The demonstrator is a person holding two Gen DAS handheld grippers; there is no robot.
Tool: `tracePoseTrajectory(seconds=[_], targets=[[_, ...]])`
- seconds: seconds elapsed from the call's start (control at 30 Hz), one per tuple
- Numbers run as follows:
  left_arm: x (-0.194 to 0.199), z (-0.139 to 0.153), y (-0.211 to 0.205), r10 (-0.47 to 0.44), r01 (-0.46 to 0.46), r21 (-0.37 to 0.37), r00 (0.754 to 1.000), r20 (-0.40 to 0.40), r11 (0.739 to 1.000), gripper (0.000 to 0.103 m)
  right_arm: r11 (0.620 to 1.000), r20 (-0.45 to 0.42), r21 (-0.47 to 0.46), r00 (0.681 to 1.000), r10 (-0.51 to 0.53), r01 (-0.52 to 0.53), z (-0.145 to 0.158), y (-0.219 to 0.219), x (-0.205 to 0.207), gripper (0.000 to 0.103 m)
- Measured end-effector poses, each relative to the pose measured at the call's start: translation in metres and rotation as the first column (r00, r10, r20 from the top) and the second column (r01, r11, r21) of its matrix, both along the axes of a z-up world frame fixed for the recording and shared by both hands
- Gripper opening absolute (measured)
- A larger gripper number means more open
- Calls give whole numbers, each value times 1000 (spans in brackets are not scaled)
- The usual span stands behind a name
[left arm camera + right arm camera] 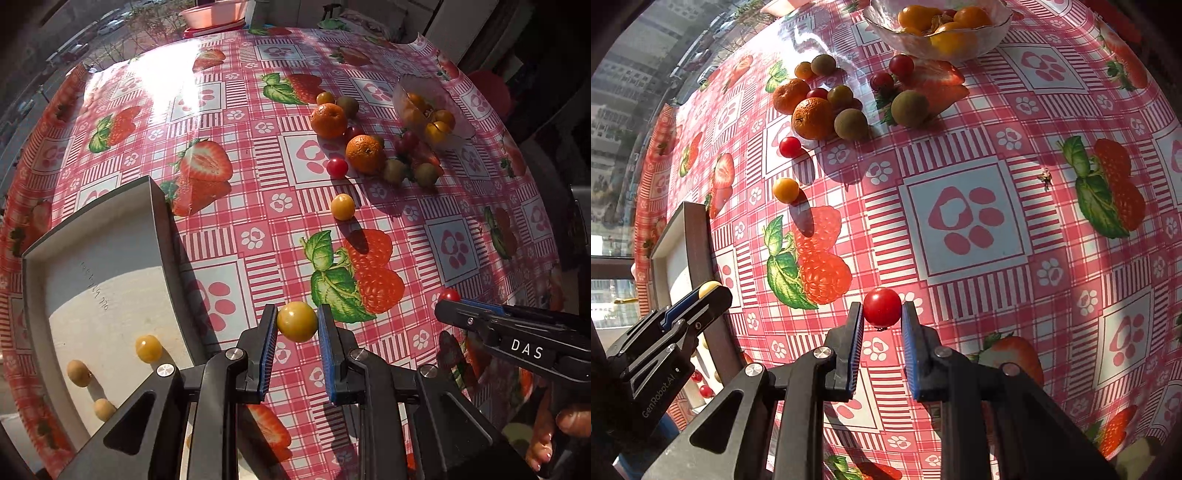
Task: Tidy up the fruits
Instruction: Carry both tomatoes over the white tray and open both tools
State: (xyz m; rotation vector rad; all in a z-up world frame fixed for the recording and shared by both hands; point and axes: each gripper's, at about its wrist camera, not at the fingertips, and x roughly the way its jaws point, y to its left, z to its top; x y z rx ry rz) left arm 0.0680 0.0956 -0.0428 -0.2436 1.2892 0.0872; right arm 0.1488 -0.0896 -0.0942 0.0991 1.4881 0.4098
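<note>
My left gripper point(297, 320) is shut on a yellow cherry tomato point(297, 322), held above the table beside the grey tray point(162, 221). My right gripper point(882, 314) is shut on a red cherry tomato point(882, 307); it shows at the right of the left wrist view point(448, 301). The tray holds a yellow tomato point(148, 348) and two tan fruits point(78, 373). Loose on the cloth lie two oranges point(328, 120), kiwis point(394, 170), red tomatoes point(337, 167) and a yellow tomato point(342, 207).
A glass bowl point(886, 26) with orange and yellow fruits stands at the far side, also seen in the left wrist view point(400, 99). A pink basin point(214, 13) sits beyond the table. The left gripper shows at the lower left of the right wrist view point(713, 291).
</note>
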Motion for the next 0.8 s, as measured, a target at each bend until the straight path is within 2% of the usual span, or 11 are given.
tracePoseTrajectory(seconds=[0.43, 0.8], targets=[[-23, 15, 29, 53, -52, -5, 998, 33, 999, 23, 998, 22, -8, 998, 57, -57, 17, 37, -20, 22], [-49, 22, 75, 127, -127, 1, 990, 57, 992, 23, 989, 55, -6, 988, 145, -145, 32, 93, -37, 22]])
